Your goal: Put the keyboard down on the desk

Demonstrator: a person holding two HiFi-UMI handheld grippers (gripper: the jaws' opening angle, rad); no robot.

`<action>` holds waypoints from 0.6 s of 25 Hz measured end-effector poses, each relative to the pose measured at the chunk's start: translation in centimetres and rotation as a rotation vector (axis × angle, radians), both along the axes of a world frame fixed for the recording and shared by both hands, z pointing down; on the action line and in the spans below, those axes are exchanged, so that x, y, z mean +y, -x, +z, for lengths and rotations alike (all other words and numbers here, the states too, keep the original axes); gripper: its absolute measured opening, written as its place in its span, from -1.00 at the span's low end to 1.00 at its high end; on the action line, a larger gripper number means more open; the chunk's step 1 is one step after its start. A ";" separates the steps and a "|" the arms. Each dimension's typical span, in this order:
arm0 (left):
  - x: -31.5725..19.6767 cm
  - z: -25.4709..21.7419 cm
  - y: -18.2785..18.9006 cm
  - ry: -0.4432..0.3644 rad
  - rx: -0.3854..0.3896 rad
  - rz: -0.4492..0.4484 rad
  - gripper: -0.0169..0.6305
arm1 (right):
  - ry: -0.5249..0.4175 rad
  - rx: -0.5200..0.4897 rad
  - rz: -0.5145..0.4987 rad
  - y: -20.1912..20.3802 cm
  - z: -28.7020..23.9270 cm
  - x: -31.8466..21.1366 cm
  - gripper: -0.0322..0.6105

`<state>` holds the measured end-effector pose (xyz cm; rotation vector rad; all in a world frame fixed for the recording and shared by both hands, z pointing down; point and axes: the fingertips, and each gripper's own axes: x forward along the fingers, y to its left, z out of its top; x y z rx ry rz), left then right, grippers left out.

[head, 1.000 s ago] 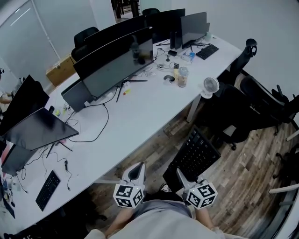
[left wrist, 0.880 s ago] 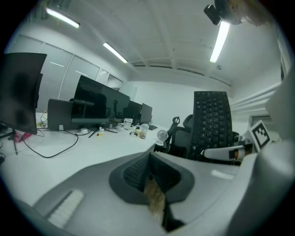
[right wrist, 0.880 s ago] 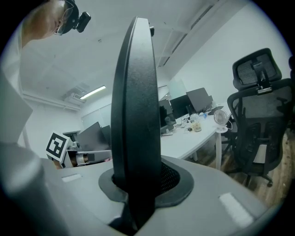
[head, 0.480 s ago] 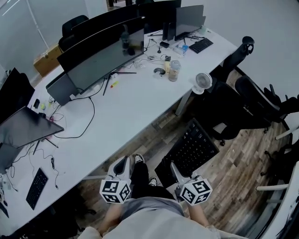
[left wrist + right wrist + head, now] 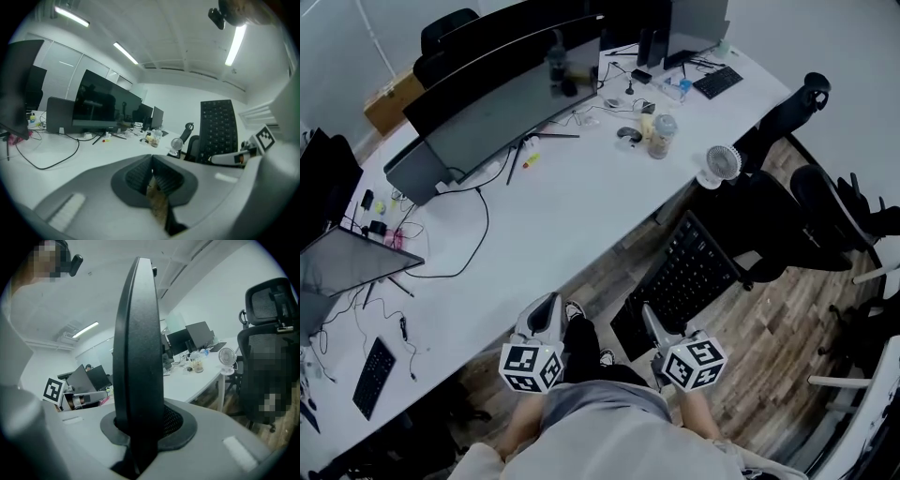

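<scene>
On the desk [image 5: 553, 225], monitors [image 5: 506, 103] line the far side and a fan [image 5: 722, 163] stands at the right edge. The keyboard [image 5: 689, 281] is over the floor [image 5: 778, 328], between desk and chairs [image 5: 825, 211].

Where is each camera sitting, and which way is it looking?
Head view: on the person's head, looking steeply down at the long white desk and wooden floor; shows the left gripper, right gripper and grey-shirted torso.
Left gripper view: rides the left gripper, looking along its shut, empty jaws towards the desk.
Right gripper view: rides the right gripper, looking along jaws clamped on the black keyboard, held edge-on.
Shared: both gripper views show the small white fan and each other's gripper.
</scene>
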<state>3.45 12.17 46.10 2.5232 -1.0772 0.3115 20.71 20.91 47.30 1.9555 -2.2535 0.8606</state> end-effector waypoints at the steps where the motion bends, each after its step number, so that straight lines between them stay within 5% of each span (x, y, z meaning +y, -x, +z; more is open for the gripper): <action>1: -0.8 0.0 -0.1 0.001 -0.001 0.001 -0.95 | 0.004 -0.004 -0.003 0.0 0.1 -0.9 -0.64; 9: -8.7 -1.1 -0.9 0.032 0.069 -0.002 -0.95 | 0.022 -0.022 -0.008 -0.3 0.1 -9.1 -0.64; 15: -14.1 -2.0 -1.1 -0.004 0.051 0.020 -0.95 | 0.034 -0.037 -0.012 -0.1 -0.5 -15.2 -0.64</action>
